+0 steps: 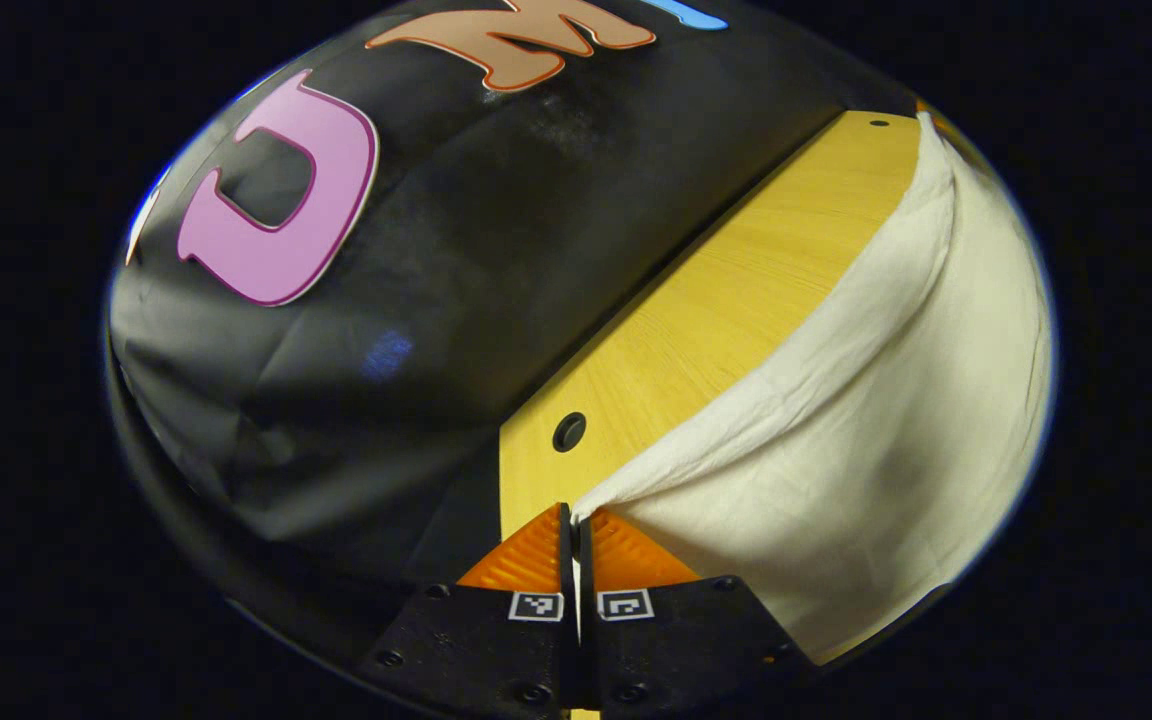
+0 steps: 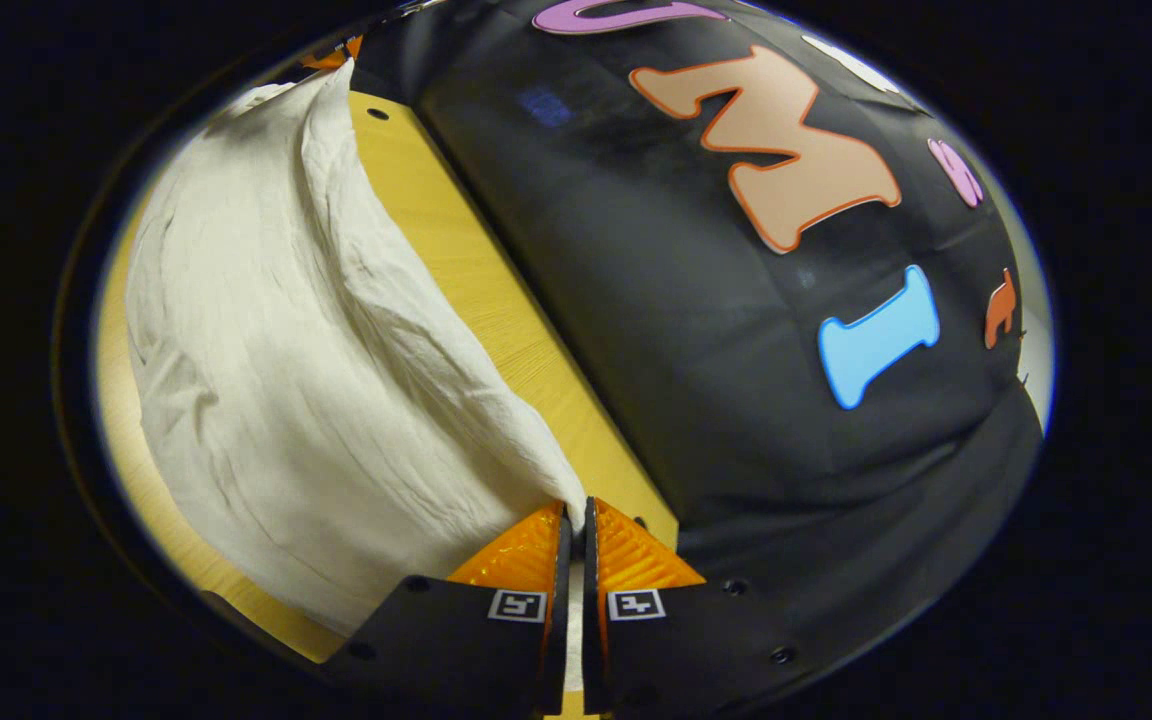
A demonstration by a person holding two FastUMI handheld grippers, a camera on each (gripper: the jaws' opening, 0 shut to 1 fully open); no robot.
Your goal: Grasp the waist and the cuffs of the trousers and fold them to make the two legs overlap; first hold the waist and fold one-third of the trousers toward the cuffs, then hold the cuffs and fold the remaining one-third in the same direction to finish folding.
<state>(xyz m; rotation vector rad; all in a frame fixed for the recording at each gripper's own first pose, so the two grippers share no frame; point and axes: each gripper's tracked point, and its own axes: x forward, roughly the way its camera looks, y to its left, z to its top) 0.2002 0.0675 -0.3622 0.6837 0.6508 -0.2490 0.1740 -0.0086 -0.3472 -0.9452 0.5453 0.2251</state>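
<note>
Two corners of the trousers (image 1: 866,420) are being pinched at once: I am pressing my left gripper (image 1: 576,525) together on one fold of the pale cloth and my right gripper (image 2: 576,520) on another, and the fabric is hanging taut from each down to the wooden counter (image 1: 736,290). I am judging this as a fold in mid-carry (which third, I cannot tell, since waist and cuffs look alike from here). The lifted edge is arching above the rest of the trousers (image 2: 276,350), so laying it down and smoothing it are left. Bare counter (image 2: 496,290) is running beside the cloth up to the booth wall (image 1: 496,250), which is standing close; I am guessing there is little room that way.
</note>
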